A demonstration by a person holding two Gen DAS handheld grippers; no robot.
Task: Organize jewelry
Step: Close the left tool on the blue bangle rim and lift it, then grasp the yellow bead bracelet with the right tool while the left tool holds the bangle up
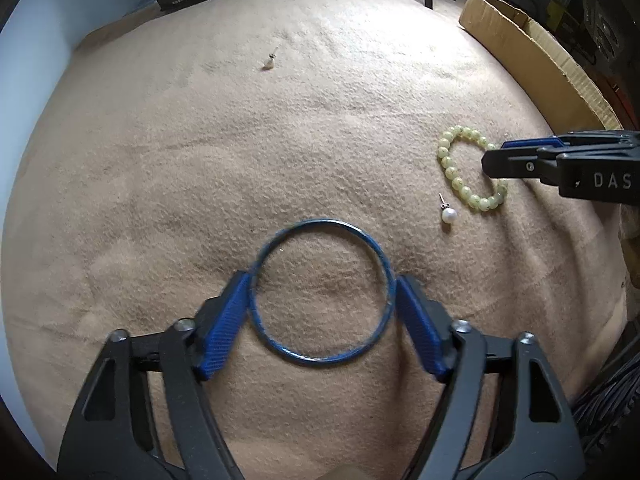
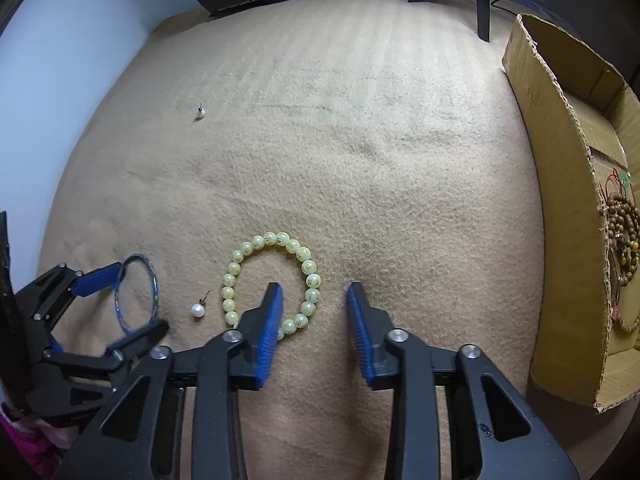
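Bangle point(image 1: 322, 293) is sitting pinched across its width in my left gripper point(image 1: 322, 308) over the cloth point(image 1: 200, 160), while my right gripper point(image 2: 314, 312) is straddling the bead bracelet point(image 2: 272, 280), spread, possibly snagging or flicking it.

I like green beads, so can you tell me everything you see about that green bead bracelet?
The green bead bracelet is a ring of round, pale yellow-green beads with small dark markings, glossy like glass or stone. It lies flat on the tan blanket, a closed loop. The right gripper is open around its right side: one blue finger sits inside the loop, the other outside. A pearl earring lies just to its left, apart from it.
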